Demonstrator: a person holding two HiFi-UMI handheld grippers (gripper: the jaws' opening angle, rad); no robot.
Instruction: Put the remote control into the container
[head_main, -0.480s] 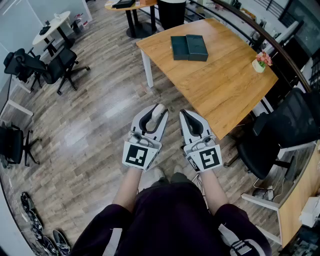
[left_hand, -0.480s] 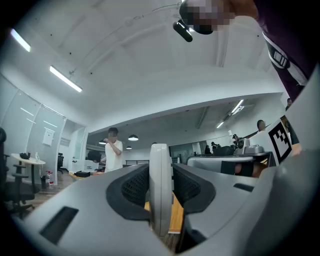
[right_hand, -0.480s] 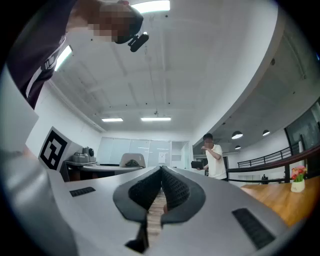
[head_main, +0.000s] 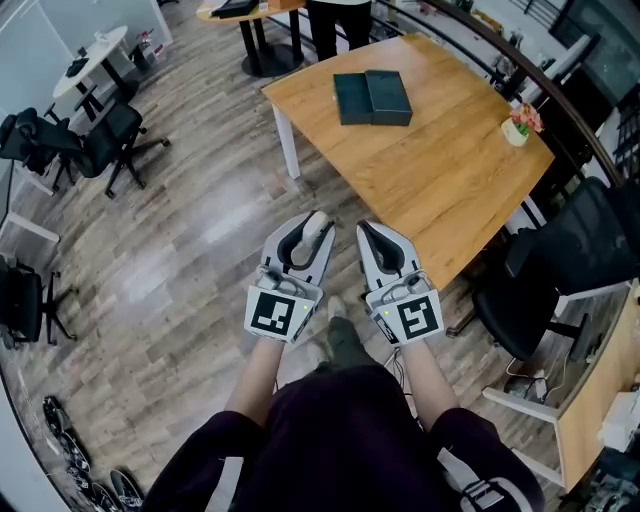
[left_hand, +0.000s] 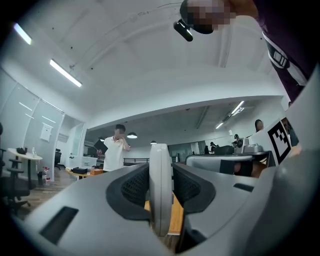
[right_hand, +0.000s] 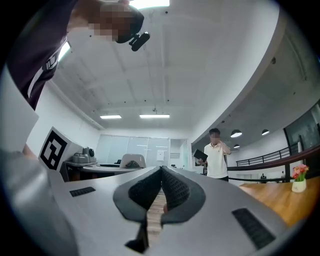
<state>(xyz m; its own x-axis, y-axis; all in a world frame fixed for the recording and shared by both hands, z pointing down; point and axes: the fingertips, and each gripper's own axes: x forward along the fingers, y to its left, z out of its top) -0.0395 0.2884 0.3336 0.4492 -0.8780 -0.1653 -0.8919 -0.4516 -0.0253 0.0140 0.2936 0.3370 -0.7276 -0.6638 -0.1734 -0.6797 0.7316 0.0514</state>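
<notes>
Remote control (head_main: 308, 240): clamped between my left jaws, over the floor.
Left gripper (head_main: 312, 222): my jaws press its sides.
Right gripper (head_main: 366, 230): jaws together, holding nothing.
Container (head_main: 373, 97): dark, on the wooden table (head_main: 440, 170), well apart.

No words or numbers legible; only patterned square markers (head_main: 274, 312) show.
</notes>
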